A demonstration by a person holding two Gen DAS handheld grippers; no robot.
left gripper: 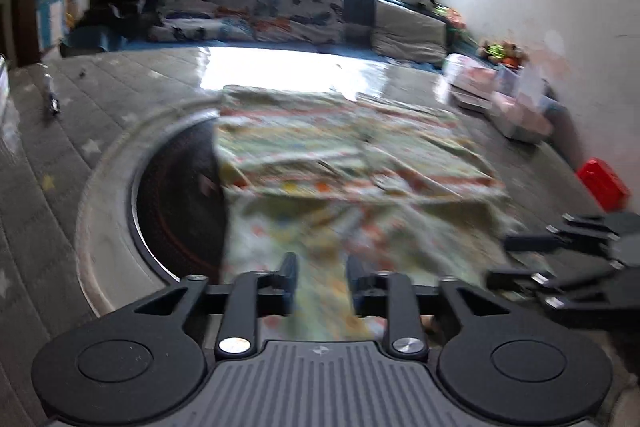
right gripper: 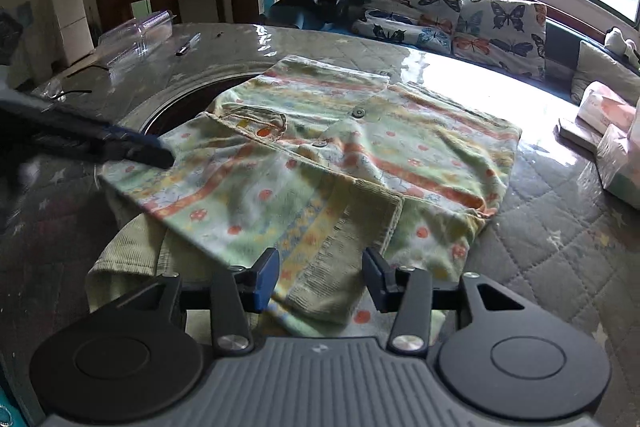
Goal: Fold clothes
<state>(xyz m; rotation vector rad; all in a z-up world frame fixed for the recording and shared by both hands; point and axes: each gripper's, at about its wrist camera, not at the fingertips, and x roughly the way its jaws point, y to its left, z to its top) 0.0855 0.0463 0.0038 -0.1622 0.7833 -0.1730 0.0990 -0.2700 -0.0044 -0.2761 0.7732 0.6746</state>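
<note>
Lying flat on the quilted table (right gripper: 540,227), partly folded: patterned shirt (right gripper: 340,155), sleeve doubled over the body, likely staged for the next fold. Hovering over the near hem: left gripper (left gripper: 318,281), fingers spread, fabric showing between them but not pinched. Sitting at the ribbed cuff: right gripper (right gripper: 320,277), fingers spread too, cuff lying between the pads without contact. Looking like regripping, judging by both gaps.
</note>
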